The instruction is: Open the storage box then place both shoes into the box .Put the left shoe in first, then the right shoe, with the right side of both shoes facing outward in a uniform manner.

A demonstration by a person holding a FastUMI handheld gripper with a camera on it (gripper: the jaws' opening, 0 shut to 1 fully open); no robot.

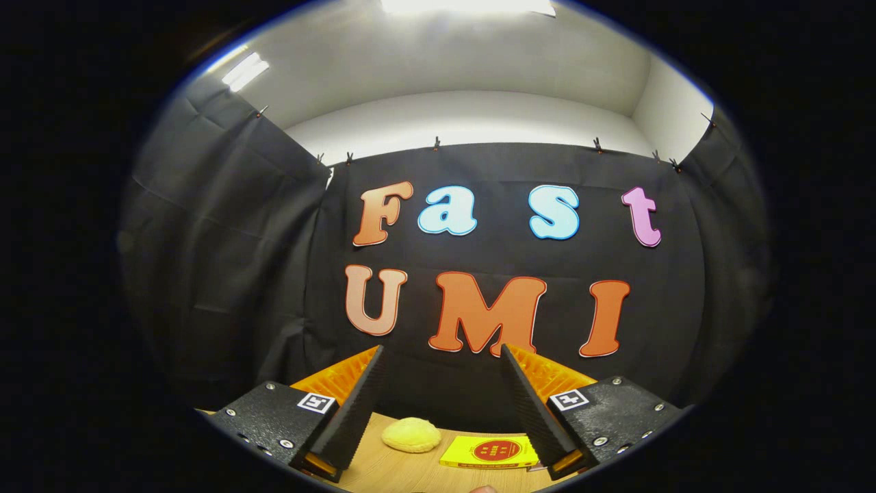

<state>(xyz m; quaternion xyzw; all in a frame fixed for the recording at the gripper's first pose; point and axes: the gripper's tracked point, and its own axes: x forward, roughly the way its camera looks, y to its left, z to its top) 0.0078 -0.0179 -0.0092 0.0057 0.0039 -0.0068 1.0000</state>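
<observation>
A: So, how is the gripper (441, 356) set?

B: Fingers are spread wide, nothing held between them, raised above the tabletop (410, 465).

A: And the shoes, the box?

B: Can't be told. A yellow bun (411, 435) and a yellow card (490, 452) are seen lying near the tabletop's far edge, between the fingers.

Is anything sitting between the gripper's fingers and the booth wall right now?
The gripper is open, its fingers spread apart with nothing held. Between them on the wooden table lie a pale yellow bun and, beside it, a flat yellow packet. Neither shoes nor a storage box can be made out ahead.
</observation>
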